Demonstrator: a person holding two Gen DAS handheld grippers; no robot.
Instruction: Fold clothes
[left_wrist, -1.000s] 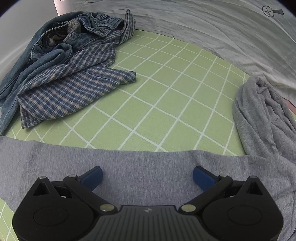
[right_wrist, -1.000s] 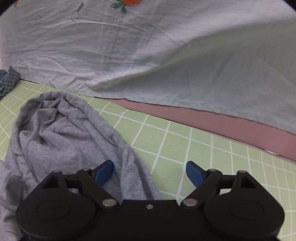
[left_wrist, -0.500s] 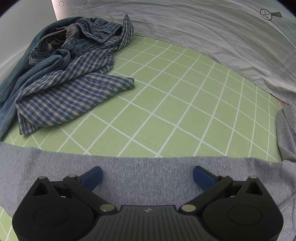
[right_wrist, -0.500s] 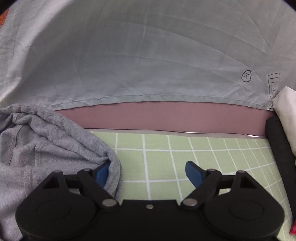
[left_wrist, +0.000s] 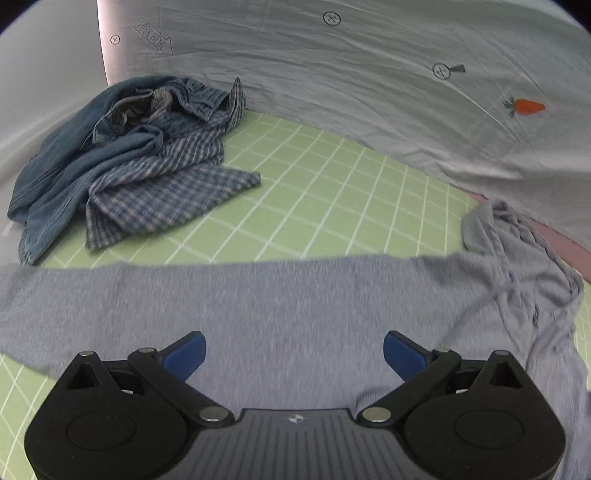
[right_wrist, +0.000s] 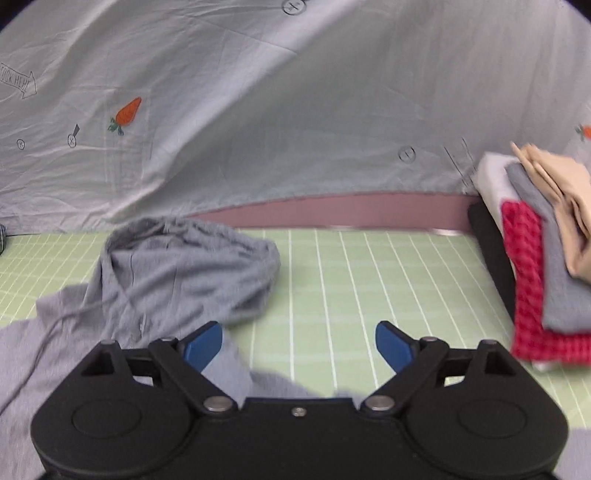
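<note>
A grey hoodie (left_wrist: 280, 295) lies spread across the green grid mat (left_wrist: 332, 192), its sleeve reaching left and its hood (left_wrist: 517, 236) bunched at the right. My left gripper (left_wrist: 294, 354) hovers open over the hoodie's body, nothing between its blue fingers. In the right wrist view the hood (right_wrist: 192, 269) is crumpled left of centre with a drawstring trailing down. My right gripper (right_wrist: 298, 343) is open above the mat (right_wrist: 351, 280), its left fingertip (right_wrist: 205, 343) over the hoodie's edge.
A heap of blue denim and a checked shirt (left_wrist: 147, 162) sits at the mat's far left. A stack of folded clothes (right_wrist: 543, 266), red, grey and beige, stands at the right. A pale sheet (right_wrist: 295, 110) with carrot prints hangs behind.
Both grippers have pulled back and up, staying open. The right view has swung right, bringing the folded stack into sight. The hoodie now lies flatter and wider under the left gripper.
</note>
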